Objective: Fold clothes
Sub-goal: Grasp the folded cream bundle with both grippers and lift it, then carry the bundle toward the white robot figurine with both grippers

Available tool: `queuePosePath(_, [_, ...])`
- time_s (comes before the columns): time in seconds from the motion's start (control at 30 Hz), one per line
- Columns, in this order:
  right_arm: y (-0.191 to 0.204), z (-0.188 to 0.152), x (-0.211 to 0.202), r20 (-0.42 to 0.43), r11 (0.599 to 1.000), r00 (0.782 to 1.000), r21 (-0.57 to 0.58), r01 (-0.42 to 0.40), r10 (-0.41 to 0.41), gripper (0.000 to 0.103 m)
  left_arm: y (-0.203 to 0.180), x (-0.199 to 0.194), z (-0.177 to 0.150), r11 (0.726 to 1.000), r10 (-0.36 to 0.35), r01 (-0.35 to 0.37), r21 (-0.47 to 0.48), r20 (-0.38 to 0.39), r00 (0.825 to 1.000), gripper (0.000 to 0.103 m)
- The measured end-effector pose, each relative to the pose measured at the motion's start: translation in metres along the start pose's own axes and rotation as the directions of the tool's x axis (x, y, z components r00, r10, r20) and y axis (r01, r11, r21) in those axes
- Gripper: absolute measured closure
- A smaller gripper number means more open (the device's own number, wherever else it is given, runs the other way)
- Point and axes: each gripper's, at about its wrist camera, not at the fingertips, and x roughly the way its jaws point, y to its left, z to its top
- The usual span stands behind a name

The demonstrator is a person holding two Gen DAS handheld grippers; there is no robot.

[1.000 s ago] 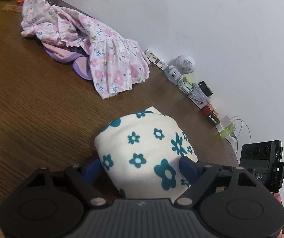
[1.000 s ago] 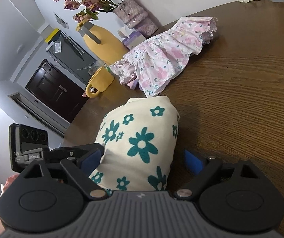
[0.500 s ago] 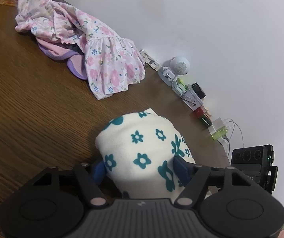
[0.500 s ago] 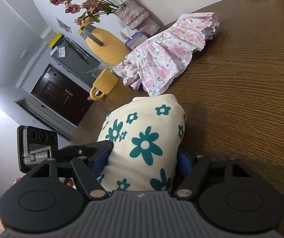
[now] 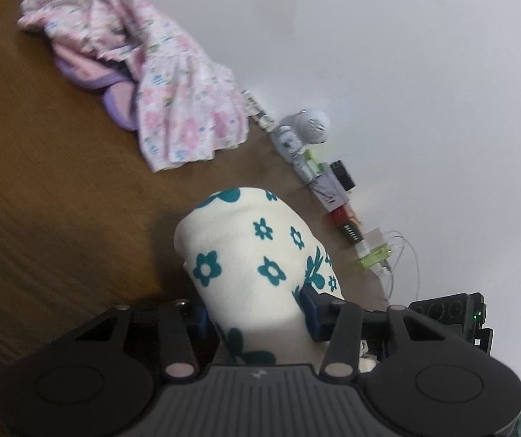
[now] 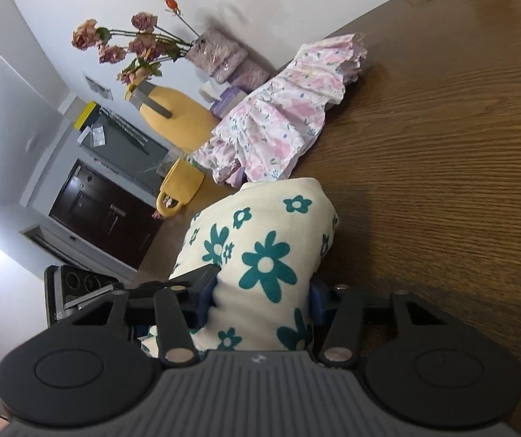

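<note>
On the wooden table [image 5: 60,218], both grippers, the left gripper [image 5: 257,309] and right gripper [image 6: 260,298], have closed from apart onto the cream garment [image 5: 246,255], raised above the surface; a lift or fold follows.

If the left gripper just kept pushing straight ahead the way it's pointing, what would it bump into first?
The left gripper is already shut on the cream cloth with teal flowers, so that goes with it. Beyond, it would probably meet the row of small gadgets along the white wall, though depth is hard to judge.

Soft matt cloth garment [image 5: 257,251] on a grained wooden table [image 6: 442,167], beside matt black plastic gripper [image 6: 260,302].
</note>
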Motion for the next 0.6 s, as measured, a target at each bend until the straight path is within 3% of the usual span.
queuePosePath(0.27, [0.018,0.025,-0.028,0.117,0.999,0.993,-0.043,0.019,-0.014,0.055,-0.041,0.015,0.032,0.994,-0.067,0.062,0.087,0.053,0.996,0.058])
queuePosePath(0.43, [0.03,0.064,-0.048,0.205,0.995,0.978,-0.086,0.043,-0.024,0.055,-0.072,0.032,0.068,0.984,-0.11,0.097,0.152,0.079,0.991,0.058])
queuePosePath(0.6, [0.031,0.112,-0.075,0.297,0.99,0.953,-0.103,0.091,-0.057,0.055,-0.098,0.081,0.103,0.971,-0.127,0.111,0.21,0.065,0.99,0.058])
